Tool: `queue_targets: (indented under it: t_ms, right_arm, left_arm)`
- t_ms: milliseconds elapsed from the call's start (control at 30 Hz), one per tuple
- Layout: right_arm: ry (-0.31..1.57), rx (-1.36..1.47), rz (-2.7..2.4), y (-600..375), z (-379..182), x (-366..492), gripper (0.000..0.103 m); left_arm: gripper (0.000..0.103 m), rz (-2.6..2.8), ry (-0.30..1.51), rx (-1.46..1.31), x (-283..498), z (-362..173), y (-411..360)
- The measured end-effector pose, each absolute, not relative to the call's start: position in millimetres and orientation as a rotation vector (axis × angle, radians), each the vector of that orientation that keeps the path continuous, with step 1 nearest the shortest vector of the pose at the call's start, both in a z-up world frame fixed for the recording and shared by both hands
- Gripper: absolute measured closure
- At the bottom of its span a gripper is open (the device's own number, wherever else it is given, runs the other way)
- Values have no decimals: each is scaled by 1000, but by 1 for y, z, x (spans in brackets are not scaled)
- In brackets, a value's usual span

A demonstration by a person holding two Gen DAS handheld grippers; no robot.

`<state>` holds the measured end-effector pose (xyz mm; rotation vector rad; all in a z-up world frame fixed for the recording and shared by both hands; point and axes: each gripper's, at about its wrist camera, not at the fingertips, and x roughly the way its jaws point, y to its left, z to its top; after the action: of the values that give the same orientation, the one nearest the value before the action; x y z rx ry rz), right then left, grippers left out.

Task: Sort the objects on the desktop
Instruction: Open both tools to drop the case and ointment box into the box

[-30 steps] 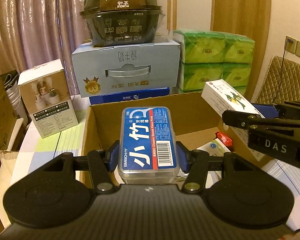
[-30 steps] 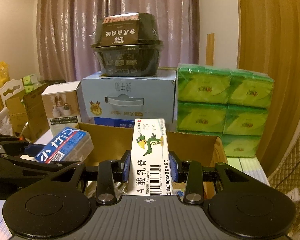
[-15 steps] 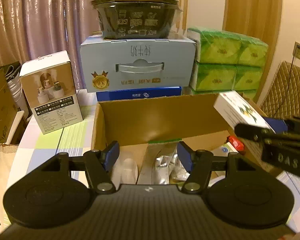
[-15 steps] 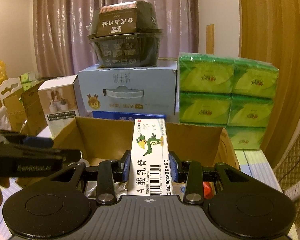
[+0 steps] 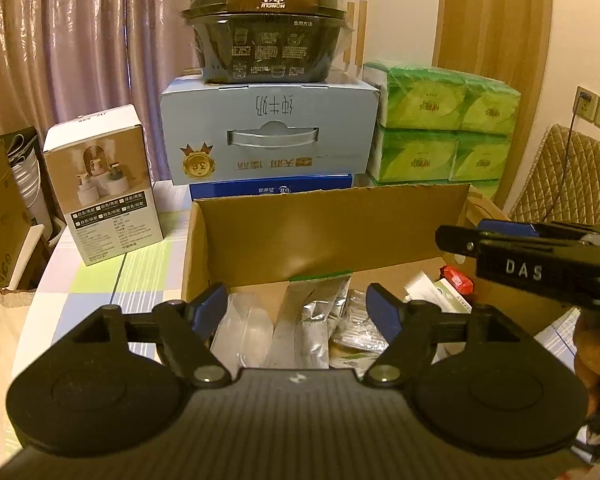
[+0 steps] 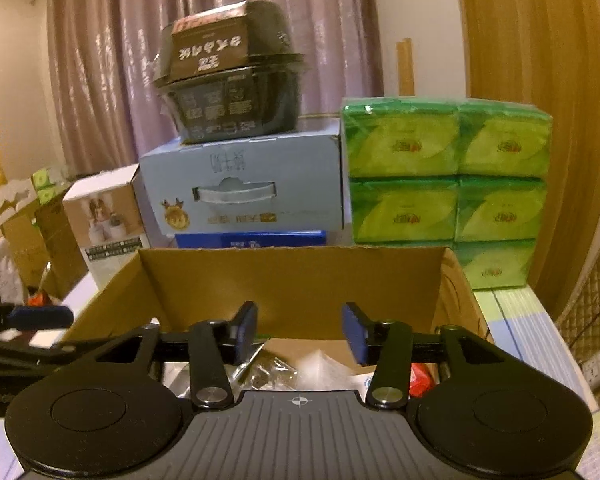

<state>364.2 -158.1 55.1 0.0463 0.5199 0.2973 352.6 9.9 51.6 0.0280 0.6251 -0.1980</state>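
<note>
Both of my loads have gone since a second ago: the blue floss case left my left tongs [image 5: 296,312] first, and now the white ointment carton has dropped out of my right tongs [image 6: 299,332] too. Each pair stands wide open with nothing between the blue pads, poised above the open cardboard box [image 5: 332,236], the left over its nearer left part and the right over its middle.

Down inside the box I can see a clutter of things already gathered: silver foil sachets [image 5: 316,312], a clear plastic piece at the left, a small red packet [image 5: 456,280] towards the right wall, and white paper cartons beside it. I cannot pick out the floss case or the ointment carton for certain among them; my own tongs hide much of the box floor.

As for progress, I judge this pair of drops done, with the box holding a fair heap. What is left is hard to tell from here: the checked tabletop [image 5: 96,280] beside the box shows only a standing product carton [image 5: 104,184] at the left and stacked goods behind, which look like storage rather than loose items. Anything still to sort must lie nearer me, out of view.
</note>
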Motion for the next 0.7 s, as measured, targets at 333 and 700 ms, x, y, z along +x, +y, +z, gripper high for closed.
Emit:
queue_targets:
  t_ms: [333,700]
  right_arm:
    - [491,99,258,-178,63,353,34]
    - [471,106,230,-202,75,292,2]
  left_arm:
    - [10,-202,619,27,329,57,5]
    - [1,-165,623,24,278,69,2]
